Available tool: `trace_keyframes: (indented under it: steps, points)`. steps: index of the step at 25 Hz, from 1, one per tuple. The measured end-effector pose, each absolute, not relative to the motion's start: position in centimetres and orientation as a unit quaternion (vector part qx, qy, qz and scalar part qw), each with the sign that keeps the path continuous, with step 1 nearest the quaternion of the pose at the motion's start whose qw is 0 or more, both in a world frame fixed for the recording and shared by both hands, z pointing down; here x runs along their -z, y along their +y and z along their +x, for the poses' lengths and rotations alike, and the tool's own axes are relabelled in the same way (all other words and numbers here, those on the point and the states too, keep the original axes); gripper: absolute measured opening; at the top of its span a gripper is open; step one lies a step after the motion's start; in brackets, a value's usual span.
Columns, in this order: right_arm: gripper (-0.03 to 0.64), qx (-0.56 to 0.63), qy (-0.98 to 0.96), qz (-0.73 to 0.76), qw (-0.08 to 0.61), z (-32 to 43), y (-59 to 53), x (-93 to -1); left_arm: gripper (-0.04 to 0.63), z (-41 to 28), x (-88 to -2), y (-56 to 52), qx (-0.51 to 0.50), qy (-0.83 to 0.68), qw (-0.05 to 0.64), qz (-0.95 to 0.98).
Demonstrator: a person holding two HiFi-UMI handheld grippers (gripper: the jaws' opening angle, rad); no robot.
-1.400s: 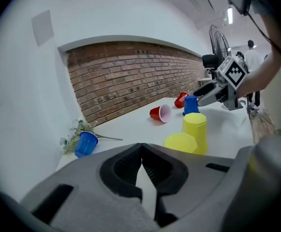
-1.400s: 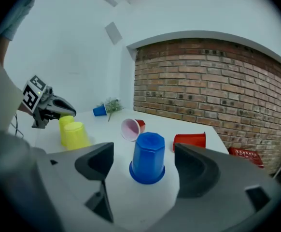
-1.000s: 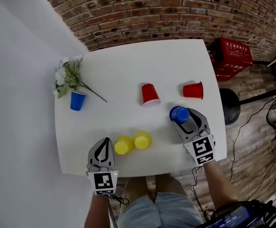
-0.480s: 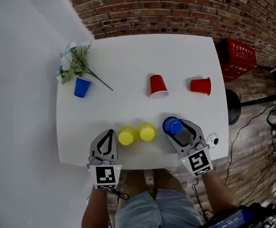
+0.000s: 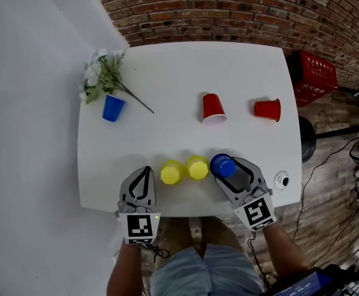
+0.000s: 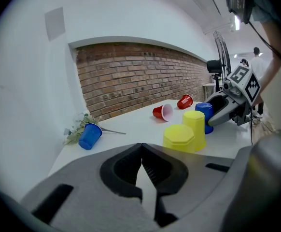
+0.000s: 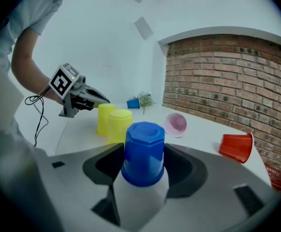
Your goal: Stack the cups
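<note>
Two yellow cups (image 5: 172, 172) (image 5: 197, 167) stand upside down side by side near the front edge of the white table (image 5: 167, 73). My right gripper (image 5: 227, 166) is shut on an upside-down blue cup (image 5: 221, 164), right beside the right yellow cup; in the right gripper view the blue cup (image 7: 143, 153) sits between the jaws. My left gripper (image 5: 146, 172) is shut and empty, just left of the yellow cups. A second blue cup (image 5: 113, 108) lies at the far left. Two red cups (image 5: 213, 108) (image 5: 268, 110) lie on their sides further back.
A sprig of white flowers (image 5: 102, 73) lies against the far blue cup. A small round white object (image 5: 282, 179) sits at the table's right edge. A red crate (image 5: 318, 74) and a black stool (image 5: 308, 139) stand on the floor to the right, below a brick wall.
My right gripper has carried the blue cup leftwards, from in front of the right red cup to right beside the yellow cups. The left gripper has stayed put.
</note>
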State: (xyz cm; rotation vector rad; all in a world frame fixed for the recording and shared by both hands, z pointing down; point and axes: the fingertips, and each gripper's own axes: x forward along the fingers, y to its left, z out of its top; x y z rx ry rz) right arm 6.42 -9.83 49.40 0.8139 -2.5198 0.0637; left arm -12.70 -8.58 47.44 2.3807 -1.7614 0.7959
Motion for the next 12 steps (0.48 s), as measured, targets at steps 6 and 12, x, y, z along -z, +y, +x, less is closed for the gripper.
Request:
trace_keyframes:
  steps: [6,12]
  points:
    - [0.277,-0.023,-0.924,0.295,0.242,6.2,-9.6,-49.5,0.009,-12.9,-47.3,-8.5,-0.258,-0.574,0.033,0.776]
    - [0.371,-0.026,-0.924,0.288,0.248,7.3,-8.8,-49.1,0.009,-12.7,-47.5,-8.2,-0.257,-0.576,0.041,0.775]
